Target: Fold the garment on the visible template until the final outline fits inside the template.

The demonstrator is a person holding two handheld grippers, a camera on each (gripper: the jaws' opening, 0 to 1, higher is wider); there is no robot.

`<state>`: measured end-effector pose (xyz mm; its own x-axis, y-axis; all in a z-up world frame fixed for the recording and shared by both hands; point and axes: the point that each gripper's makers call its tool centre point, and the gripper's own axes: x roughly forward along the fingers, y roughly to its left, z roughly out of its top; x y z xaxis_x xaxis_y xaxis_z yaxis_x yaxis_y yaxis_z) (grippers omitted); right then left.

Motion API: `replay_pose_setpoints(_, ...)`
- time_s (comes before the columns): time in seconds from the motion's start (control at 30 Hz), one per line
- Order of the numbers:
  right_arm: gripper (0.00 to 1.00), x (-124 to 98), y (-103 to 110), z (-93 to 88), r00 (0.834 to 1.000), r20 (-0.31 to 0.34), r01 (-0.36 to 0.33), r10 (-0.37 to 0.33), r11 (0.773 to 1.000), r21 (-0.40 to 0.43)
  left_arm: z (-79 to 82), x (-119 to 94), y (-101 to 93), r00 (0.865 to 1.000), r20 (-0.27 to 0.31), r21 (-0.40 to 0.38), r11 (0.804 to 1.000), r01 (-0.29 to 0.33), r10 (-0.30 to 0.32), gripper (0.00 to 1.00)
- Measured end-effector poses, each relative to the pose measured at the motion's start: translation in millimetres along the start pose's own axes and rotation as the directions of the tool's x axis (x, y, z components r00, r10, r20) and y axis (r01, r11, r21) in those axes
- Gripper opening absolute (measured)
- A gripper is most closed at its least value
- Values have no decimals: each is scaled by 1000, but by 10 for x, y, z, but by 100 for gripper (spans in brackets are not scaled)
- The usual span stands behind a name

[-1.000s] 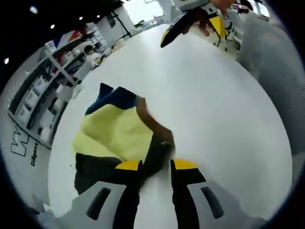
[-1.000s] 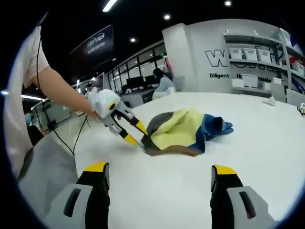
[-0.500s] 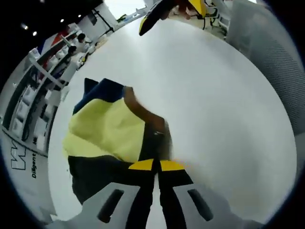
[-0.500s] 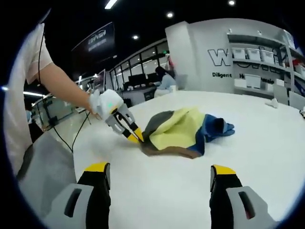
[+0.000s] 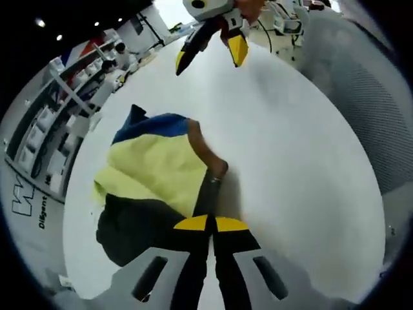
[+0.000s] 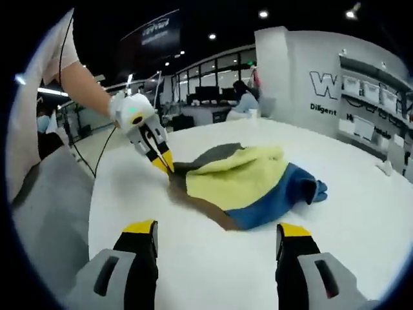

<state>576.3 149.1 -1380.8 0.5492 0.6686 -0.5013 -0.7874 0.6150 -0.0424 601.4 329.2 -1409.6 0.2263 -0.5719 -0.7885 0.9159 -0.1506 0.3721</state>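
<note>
L gripper [image 5: 208,225] jaws clenched on garment [image 5: 151,174] edge; R gripper [image 6: 214,231] jaws released, garment just ahead on table [image 6: 361,213].

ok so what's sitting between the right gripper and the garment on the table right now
Nothing: in the right gripper view, only bare white table lies between the open right gripper and the garment.

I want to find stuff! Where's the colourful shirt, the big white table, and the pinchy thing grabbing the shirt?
garment [image 6: 248,177], right gripper view, yellow middle panel.
table [image 6: 361,226], right gripper view, bare top.
left hand-held gripper [image 6: 165,165], right gripper view, yellow tips.
</note>
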Motion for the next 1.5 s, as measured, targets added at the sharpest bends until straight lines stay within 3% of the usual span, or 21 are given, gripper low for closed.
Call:
replay_pose_setpoints(0.13,61,99,-39,-15,998,-54,-50,44,991,-120,-106,-69,-47,1000,-21,13,1000,4,-3,4)
replay_pose_setpoints(0.3,51,194,-139,-17,988,-127,-119,83,945,-306,-201,-141,-38,999,-30,-20,1000,-12,11,4)
replay_pose_setpoints(0.4,43,265,-171,-36,979,-180,-165,94,885,-436,-227,-145,-26,999,-31,-30,999,-23,22,4)
replay_pose_setpoints(0.6,27,407,-175,-73,967,-238,-222,94,771,-597,-240,-165,8,999,-33,-43,998,-39,37,4)
replay_pose_setpoints(0.63,26,437,-194,-87,965,-251,-227,82,740,-633,-241,-165,10,999,-32,-44,998,-40,38,4)
replay_pose_setpoints(0.7,25,489,-202,-106,963,-256,-234,80,718,-656,-250,-168,19,999,-34,-48,998,-43,42,4)
replay_pose_setpoints(0.8,20,537,-222,-161,955,-287,-263,70,644,-718,-262,-170,28,998,-34,-55,997,-46,44,4)
replay_pose_setpoints(0.87,18,568,-222,-183,953,-294,-270,69,632,-727,-269,-174,36,998,-35,-59,997,-49,47,4)
replay_pose_setpoints(0.93,18,591,-268,-190,952,-303,-270,38,564,-781,-278,-176,49,998,-35,-67,996,-53,51,4)
replay_pose_setpoints(1.03,16,638,-254,-234,947,-318,-291,43,534,-794,-286,-175,64,998,-34,-74,996,-58,56,4)
replay_pose_setpoints(1.07,16,655,-276,-221,948,-318,-287,22,488,-824,-290,-173,67,998,-35,-75,995,-59,56,4)
replay_pose_setpoints(1.1,16,671,-273,-206,951,-309,-280,19,476,-834,-293,-172,70,998,-35,-76,995,-60,58,4)
replay_pose_setpoints(1.17,16,699,-252,-234,949,-316,-290,25,472,-833,-292,-172,77,998,-34,-81,995,-63,60,4)
replay_pose_setpoints(1.23,14,718,-264,-245,948,-317,-289,8,434,-853,-291,-172,80,997,-34,-82,994,-65,62,4)
replay_pose_setpoints(1.3,12,736,-241,-235,949,-314,-291,17,428,-856,-295,-171,80,997,-35,-84,994,-66,63,4)
replay_pose_setpoints(1.33,11,754,-237,-232,948,-317,-294,13,410,-863,-297,-169,82,997,-35,-86,994,-68,65,4)
replay_pose_setpoints(1.37,9,764,-224,-239,947,-320,-300,20,412,-861,-297,-169,82,997,-35,-88,994,-68,66,4)
replay_pose_setpoints(1.4,6,777,-234,-249,945,-327,-304,10,396,-866,-298,-169,84,997,-36,-89,994,-70,67,4)
replay_pose_setpoints(1.5,0,782,-217,-218,948,-318,-299,25,419,-857,-296,-175,98,996,-36,-95,992,-83,80,4)
